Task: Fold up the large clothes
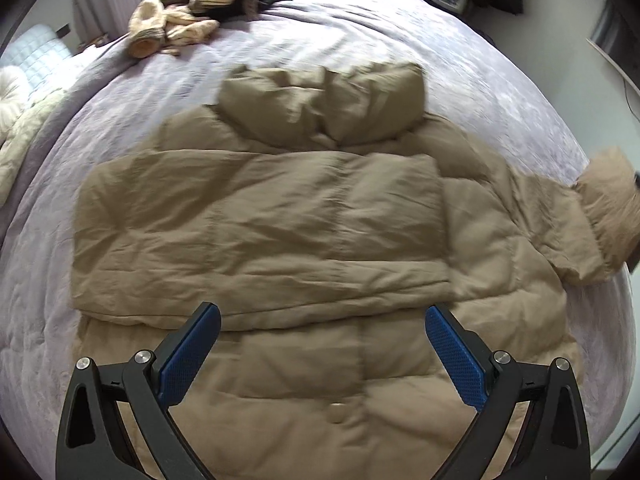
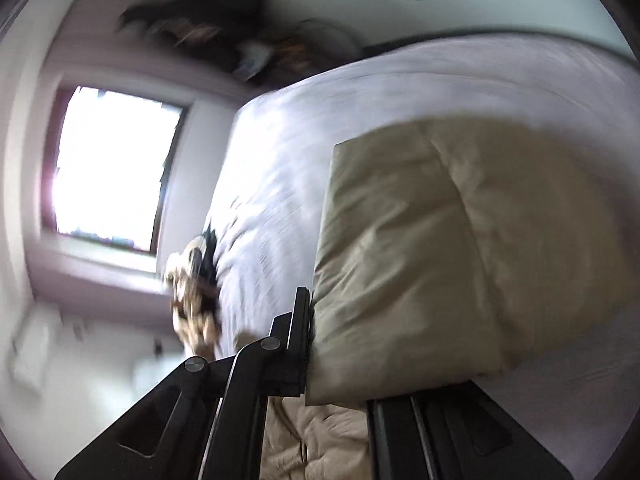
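**quiltedmess:** While the left tongs hover wide apart with nothing between the blue pads, the tan quilted puffer jacket lies flat across the middle of the lavender-covered bed, hood toward the far edge, hem toward the near edge right under that gripper. One sleeve is already folded crosswise over the chest. The other sleeve, the one with the fuzzy cuff, sticks out toward the bed's right edge.

**foldbot_fan:** And the right tongs? That view is tipped sideways and blurry.

**quiltedmess:** Looks clamped down on a thick fold of the same tan jacket, fabric bulging out past the fingers. Can't tell exactly which bit of the coat it has; my guess is the side with the loose sleeve.

**foldbot_fan:** So what does the next move hinge on?

**quiltedmess:** The jacket's long axis runs straight away from the left gripper, hem to hood, and the loose sleeve lies off to the right of that line. So the right hand is the nearer one, and it'd need to carry its fabric across toward the left edge, over the first sleeve. Left sits ready at the hem for the lengthwise fold afterwards.

**foldbot_fan:** That heap of cream and brown clothes at the far left corner?

**quiltedmess:** Well apart, not in the way.
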Tool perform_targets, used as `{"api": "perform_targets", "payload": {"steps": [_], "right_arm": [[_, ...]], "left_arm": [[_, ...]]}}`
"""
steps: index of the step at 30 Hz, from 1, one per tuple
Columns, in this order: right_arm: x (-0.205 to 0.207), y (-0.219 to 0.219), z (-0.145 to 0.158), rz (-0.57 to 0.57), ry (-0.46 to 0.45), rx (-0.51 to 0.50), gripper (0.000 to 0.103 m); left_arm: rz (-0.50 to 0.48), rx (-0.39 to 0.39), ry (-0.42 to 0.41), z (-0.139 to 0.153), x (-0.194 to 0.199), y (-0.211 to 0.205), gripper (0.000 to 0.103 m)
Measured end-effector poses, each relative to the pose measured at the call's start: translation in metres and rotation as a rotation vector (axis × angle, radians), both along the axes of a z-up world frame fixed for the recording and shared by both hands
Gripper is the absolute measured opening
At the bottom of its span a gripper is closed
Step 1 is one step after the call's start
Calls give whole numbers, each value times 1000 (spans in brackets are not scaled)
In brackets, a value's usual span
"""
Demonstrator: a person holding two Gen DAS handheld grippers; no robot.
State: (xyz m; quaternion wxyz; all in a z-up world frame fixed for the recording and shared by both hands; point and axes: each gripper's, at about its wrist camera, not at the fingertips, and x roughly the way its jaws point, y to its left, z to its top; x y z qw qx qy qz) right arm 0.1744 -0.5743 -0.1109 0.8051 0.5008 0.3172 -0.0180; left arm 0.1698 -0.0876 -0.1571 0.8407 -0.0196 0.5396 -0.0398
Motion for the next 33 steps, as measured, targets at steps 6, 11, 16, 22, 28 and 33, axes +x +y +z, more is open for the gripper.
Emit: {"api": "perform_targets", "payload": {"steps": [6,11,16,22,28,33], "right_arm": [[54,142,64,341,-105,-320,7],[62,295,49,614,-108,-606,7],[56,376,-27,761,19,-697,7],[54,381,-92,748,205,-665,10],[34,346,-69,690,205,-512,69],[28,291,-56,445,217,-351,69]], "left_arm": [[79,-2,-29,3,-4,49,102],[162,1,-36,2,-8,101,102],[220,1,-23,-5,-12,140,102],[231,-20,-15,-10,-8,156,102],[215,-57,-9,-17,3,146,102],[175,-116,-17,-16,17,139,102]]}}
